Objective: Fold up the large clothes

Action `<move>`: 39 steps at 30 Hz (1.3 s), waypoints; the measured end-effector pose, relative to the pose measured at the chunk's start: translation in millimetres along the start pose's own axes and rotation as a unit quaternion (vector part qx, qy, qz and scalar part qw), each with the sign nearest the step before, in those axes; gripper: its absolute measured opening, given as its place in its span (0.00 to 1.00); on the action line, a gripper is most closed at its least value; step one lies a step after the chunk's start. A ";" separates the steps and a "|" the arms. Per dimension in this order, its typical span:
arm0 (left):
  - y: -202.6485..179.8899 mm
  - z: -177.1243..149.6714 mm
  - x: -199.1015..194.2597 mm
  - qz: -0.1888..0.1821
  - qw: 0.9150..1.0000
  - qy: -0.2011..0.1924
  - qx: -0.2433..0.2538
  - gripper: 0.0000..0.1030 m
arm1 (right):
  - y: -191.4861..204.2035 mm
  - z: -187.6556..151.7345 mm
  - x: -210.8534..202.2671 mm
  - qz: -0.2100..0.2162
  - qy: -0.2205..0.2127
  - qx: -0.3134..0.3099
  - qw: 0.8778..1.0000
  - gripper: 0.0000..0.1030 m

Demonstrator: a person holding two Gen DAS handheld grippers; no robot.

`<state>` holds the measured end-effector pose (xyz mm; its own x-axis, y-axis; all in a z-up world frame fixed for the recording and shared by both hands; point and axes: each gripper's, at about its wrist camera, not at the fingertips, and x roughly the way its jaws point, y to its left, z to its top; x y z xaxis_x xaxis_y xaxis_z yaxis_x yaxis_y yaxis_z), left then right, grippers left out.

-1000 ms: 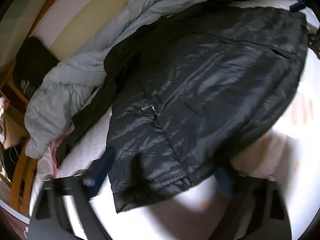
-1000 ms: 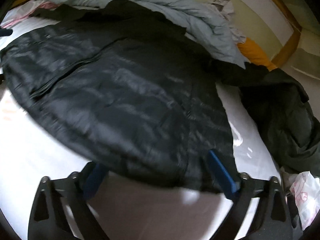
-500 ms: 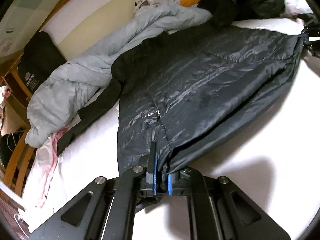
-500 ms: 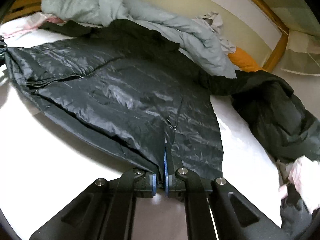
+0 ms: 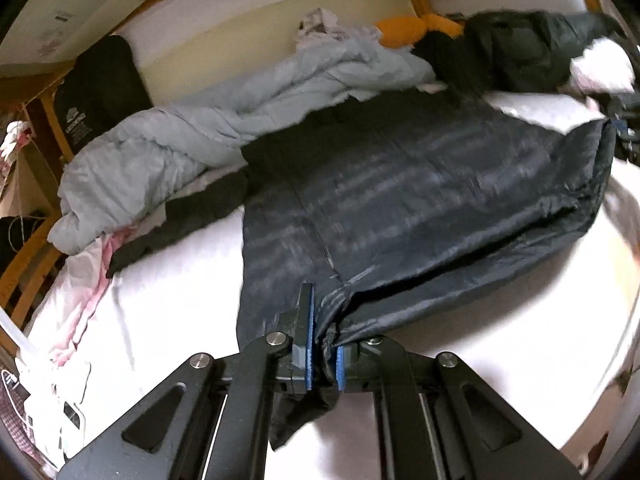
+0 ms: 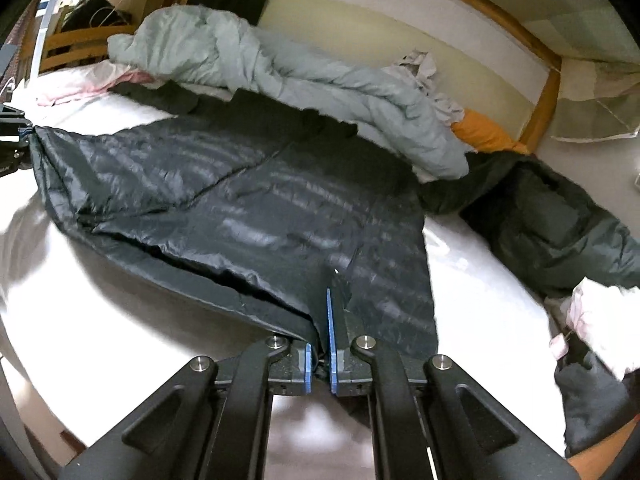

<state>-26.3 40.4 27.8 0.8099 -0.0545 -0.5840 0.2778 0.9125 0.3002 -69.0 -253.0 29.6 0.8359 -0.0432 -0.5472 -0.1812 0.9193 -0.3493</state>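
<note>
A large dark quilted jacket (image 5: pixel 420 200) lies spread on a white bed sheet (image 5: pixel 180 300); it also shows in the right wrist view (image 6: pixel 248 208). My left gripper (image 5: pixel 322 348) is shut on the jacket's hem at its near left corner. My right gripper (image 6: pixel 319 352) is shut on the hem at the near right corner. The hem between them is stretched and lifted a little off the sheet. The right gripper shows at the far right of the left wrist view (image 5: pixel 620 128), and the left gripper at the far left of the right wrist view (image 6: pixel 16 136).
A pale grey puffy coat (image 5: pixel 208 136) is heaped behind the jacket, with an orange garment (image 5: pixel 416 28) beyond. A dark green jacket (image 6: pixel 560 232) and a white-pink cloth (image 6: pixel 600 320) lie to the right. A wooden bed frame (image 6: pixel 540 92) runs along the wall.
Both grippers went from open over the hem to shut on it. They have since pulled the hem up and towards me, stretching the jacket flatter.
</note>
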 end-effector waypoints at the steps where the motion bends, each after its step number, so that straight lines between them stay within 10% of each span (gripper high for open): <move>1: 3.4 5.6 2.1 -0.003 1.000 -0.004 -0.008 0.09 | -2.7 5.2 1.9 -0.004 -0.005 0.007 1.000 0.06; 13: 36.0 51.9 119.7 -0.011 0.996 0.042 -0.074 0.15 | -37.2 62.7 127.6 0.004 0.039 0.063 0.997 0.06; 15: 33.5 51.2 135.1 -0.006 0.997 0.047 -0.067 0.22 | -38.6 63.6 142.0 0.011 0.047 0.063 0.997 0.06; 17: 33.5 49.3 146.7 0.012 0.996 0.053 -0.067 0.56 | -38.6 63.4 152.0 0.007 0.046 0.056 0.997 0.08; 19: 38.1 46.6 153.2 0.034 0.995 0.051 -0.077 0.73 | -40.7 58.5 156.7 -0.003 0.045 0.058 0.997 0.21; 22: 50.1 43.5 150.8 0.059 0.992 0.041 -0.099 0.83 | -50.7 55.1 156.0 -0.056 0.027 0.082 0.995 0.80; 25: 61.8 40.1 140.2 0.070 0.990 0.024 -0.118 0.91 | -66.3 50.5 145.1 -0.082 0.001 0.109 0.991 0.86; 35: 70.0 25.0 144.6 -0.013 0.982 0.082 -0.171 0.95 | -122.3 10.3 119.1 -0.047 0.012 0.207 0.977 0.86; 39: 67.2 14.9 163.4 -0.001 0.980 0.109 -0.165 0.57 | -137.1 -13.9 149.8 0.038 0.070 0.265 0.961 0.86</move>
<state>132.3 86.8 -36.2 0.6703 -0.0010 -0.7421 0.0678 0.9959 0.0600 73.9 -390.9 -15.0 0.7455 0.0129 -0.6664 0.0827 0.9903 0.1117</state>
